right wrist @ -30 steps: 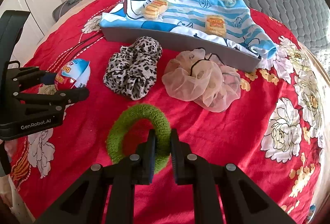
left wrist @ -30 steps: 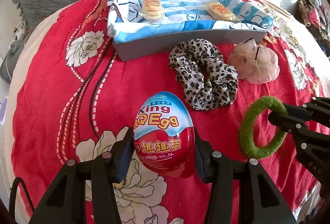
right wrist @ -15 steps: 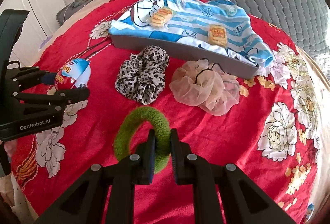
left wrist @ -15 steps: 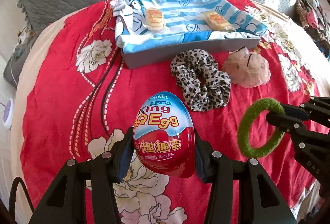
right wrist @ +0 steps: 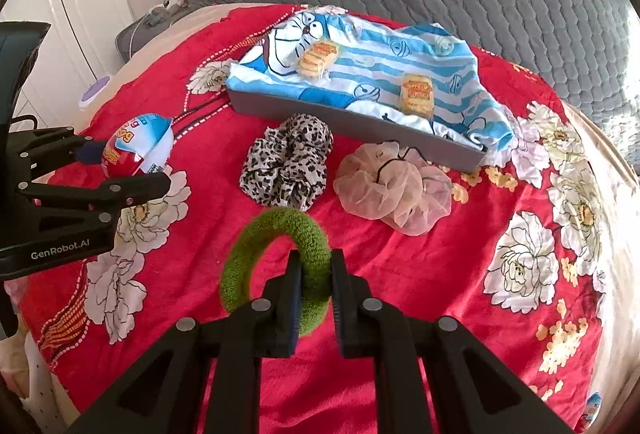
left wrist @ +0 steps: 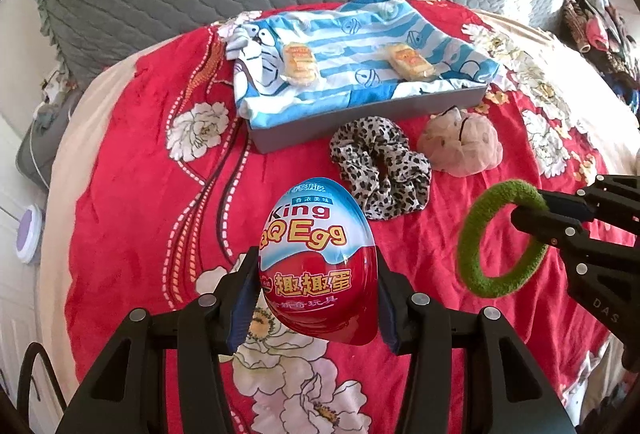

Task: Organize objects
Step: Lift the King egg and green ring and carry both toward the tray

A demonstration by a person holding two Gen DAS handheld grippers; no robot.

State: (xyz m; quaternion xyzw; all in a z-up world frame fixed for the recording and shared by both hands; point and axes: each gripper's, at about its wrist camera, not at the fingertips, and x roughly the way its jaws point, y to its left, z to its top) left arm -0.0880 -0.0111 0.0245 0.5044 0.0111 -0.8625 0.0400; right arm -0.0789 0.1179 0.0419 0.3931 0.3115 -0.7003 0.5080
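Toy egg (left wrist: 318,262) in red and blue foil sits clamped between the pads of our left gripper (left wrist: 318,298), lifted above the red floral bedspread (left wrist: 132,194). Our right gripper (right wrist: 316,294) pinches the green fuzzy hair ring (right wrist: 276,266) tight. Beyond them a leopard-print scrunchie (right wrist: 288,162) and a sheer pink scrunchie (right wrist: 394,186) lie just beside the grey tray (right wrist: 360,124), where two snack packets (right wrist: 418,94) rest on a blue striped cloth (right wrist: 360,66).

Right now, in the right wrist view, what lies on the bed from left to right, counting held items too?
Egg → green ring → leopard scrunchie → sheer scrunchie. The tray behind them spans too wide to place.
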